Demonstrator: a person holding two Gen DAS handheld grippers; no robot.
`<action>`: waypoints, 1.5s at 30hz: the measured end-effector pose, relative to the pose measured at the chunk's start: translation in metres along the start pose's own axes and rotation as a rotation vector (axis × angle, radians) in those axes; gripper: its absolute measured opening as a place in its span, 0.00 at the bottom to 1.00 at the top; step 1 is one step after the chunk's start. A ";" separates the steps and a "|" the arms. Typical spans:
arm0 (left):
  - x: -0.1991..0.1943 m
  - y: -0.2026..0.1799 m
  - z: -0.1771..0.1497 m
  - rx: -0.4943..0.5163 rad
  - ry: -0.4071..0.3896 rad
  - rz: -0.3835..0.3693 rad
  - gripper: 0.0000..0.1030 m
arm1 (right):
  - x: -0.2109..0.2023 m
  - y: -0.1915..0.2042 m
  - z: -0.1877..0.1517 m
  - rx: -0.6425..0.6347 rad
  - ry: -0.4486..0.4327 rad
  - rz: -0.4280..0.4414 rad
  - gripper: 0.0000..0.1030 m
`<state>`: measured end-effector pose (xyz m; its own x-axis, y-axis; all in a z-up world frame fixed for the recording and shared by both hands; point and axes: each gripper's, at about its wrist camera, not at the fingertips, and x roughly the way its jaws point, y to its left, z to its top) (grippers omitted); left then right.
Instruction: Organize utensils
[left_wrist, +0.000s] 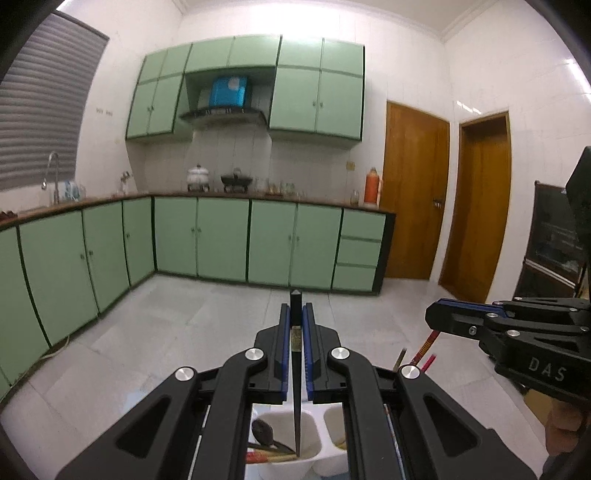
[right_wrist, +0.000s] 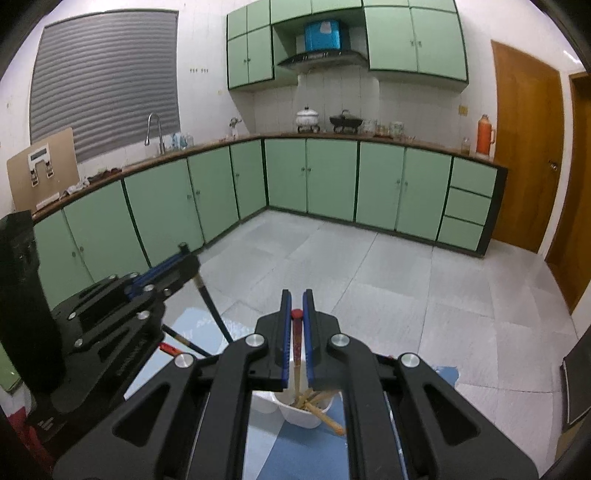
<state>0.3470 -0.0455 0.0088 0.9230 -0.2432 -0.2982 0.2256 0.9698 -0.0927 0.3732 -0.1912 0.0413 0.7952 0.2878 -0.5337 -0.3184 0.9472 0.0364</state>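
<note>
My left gripper is shut on a black chopstick that hangs tip-down into a white holder compartment; a dark spoon and other utensils lie in that compartment. My right gripper is shut on a red-topped wooden chopstick, whose lower end reaches into a white compartment with several wooden chopsticks. The right gripper also shows at the right of the left wrist view, the left gripper at the left of the right wrist view.
A blue mat lies under the white holder. Grey floor tiles stretch ahead to green base cabinets. Two wooden doors stand at the right. A person's hand shows at the lower right.
</note>
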 end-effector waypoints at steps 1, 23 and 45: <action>0.003 0.002 -0.002 -0.001 0.011 0.000 0.07 | 0.003 0.000 -0.003 0.006 0.004 0.005 0.07; -0.096 0.003 -0.009 0.001 -0.032 0.028 0.72 | -0.105 -0.016 -0.058 0.123 -0.171 -0.095 0.79; -0.205 -0.012 -0.065 0.011 0.083 0.037 0.94 | -0.176 0.045 -0.145 0.097 -0.119 -0.049 0.95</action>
<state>0.1351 -0.0085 0.0088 0.9017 -0.2078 -0.3792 0.1961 0.9781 -0.0698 0.1440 -0.2201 0.0140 0.8659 0.2501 -0.4332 -0.2311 0.9681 0.0969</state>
